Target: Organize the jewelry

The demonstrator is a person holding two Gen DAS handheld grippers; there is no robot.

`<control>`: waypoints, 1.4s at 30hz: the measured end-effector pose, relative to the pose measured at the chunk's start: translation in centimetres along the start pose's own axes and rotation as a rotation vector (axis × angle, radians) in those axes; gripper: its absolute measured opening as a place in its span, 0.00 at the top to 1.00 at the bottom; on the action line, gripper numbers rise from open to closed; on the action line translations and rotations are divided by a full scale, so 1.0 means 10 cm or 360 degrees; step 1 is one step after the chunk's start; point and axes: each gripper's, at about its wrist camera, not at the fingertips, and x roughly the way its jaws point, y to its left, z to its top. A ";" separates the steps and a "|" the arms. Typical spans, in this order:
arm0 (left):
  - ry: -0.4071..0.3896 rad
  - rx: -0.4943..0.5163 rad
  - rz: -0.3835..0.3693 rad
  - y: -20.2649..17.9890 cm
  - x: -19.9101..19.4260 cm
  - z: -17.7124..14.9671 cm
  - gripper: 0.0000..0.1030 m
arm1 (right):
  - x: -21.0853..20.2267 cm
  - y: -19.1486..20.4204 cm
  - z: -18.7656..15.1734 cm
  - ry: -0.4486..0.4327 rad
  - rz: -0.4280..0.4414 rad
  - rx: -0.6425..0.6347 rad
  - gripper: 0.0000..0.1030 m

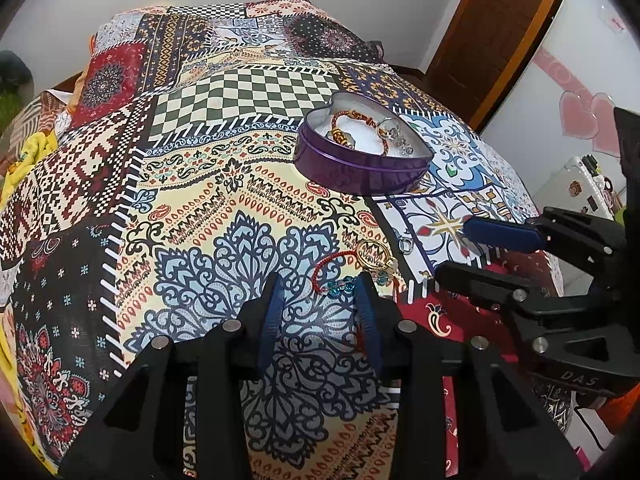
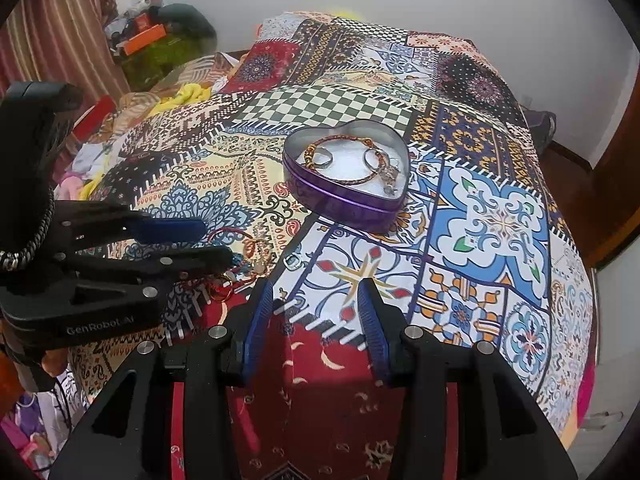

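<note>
Premises: a domestic bedroom. Evidence: bed [image 2: 500,216] covered by patchwork-print bedspread, striped curtain [image 2: 60,28], wooden door [image 1: 508,20], loose clothing [image 2: 100,168] piled alongside, pink heart decals [image 1: 584,116] on a white panel.

The red cord bracelet [image 1: 334,266] runs partly behind the left claw [image 1: 320,300], perhaps beaded.

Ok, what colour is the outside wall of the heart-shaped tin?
Purple; the heart-shaped tin shows it best in the right wrist view.

Both wrist cameras look steeply down from close above the patterned bedspread [image 1: 224,168]; the 2 views share the heart-shaped tin [image 2: 348,200].
</note>
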 end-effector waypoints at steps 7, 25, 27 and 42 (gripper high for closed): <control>-0.0043 -0.0004 -0.0026 0.04 0.00 0.01 0.84 | 0.06 0.04 0.01 0.0019 0.0029 -0.0020 0.61; -0.0261 -0.0026 0.0039 0.18 -0.49 0.02 0.95 | 0.20 0.25 0.13 0.0107 0.0155 -0.0098 0.85; -0.0269 -0.0015 0.0053 0.18 -0.51 0.00 0.95 | 0.24 0.27 0.16 0.0120 0.0136 -0.0115 0.85; -0.0291 0.0003 0.0065 0.15 -0.57 -0.01 0.95 | 0.32 0.31 0.24 0.0115 0.0015 -0.0161 0.91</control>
